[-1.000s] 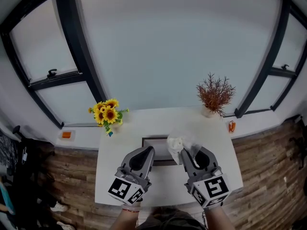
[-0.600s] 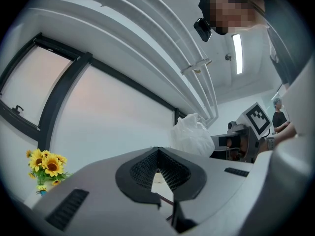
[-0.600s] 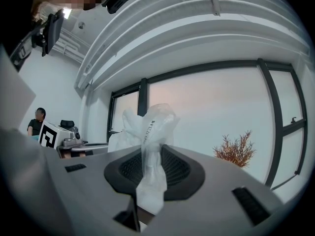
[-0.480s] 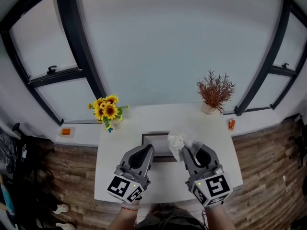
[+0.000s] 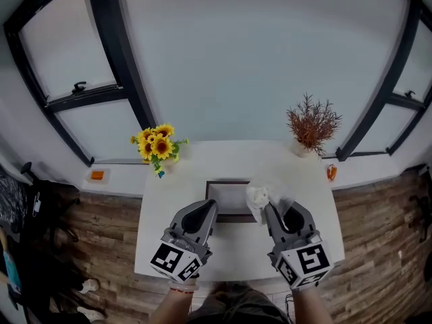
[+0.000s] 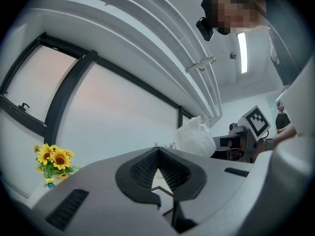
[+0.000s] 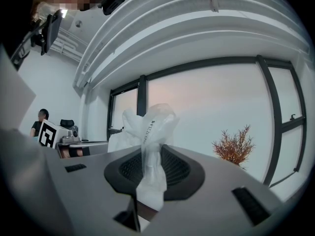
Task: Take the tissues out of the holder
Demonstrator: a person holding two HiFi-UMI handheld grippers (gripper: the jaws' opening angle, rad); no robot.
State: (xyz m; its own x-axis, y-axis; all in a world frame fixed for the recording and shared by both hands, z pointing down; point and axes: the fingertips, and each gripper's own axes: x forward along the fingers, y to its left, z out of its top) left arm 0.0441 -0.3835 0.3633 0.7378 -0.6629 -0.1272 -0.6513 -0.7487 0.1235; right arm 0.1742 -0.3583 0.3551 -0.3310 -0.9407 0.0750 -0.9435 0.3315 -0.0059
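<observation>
Tissues (image 5: 257,197) pinched in right gripper (image 5: 270,209), apparently lifted from holder (image 5: 226,193); left gripper (image 5: 210,206) closed, empty; set-down remains

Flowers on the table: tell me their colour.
Yellow flowers with dark centres and green leaves; clearest in the left gripper view.

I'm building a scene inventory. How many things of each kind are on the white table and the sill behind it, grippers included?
Sunflower bunch: 1
Dried reddish plant: 1
Dark tissue holder: 1
Wrapped tissue pack, clamped in the right gripper: 1
Small orange objects on the sill: 2
Grippers, counting the left gripper: 2
Total: 8
</observation>
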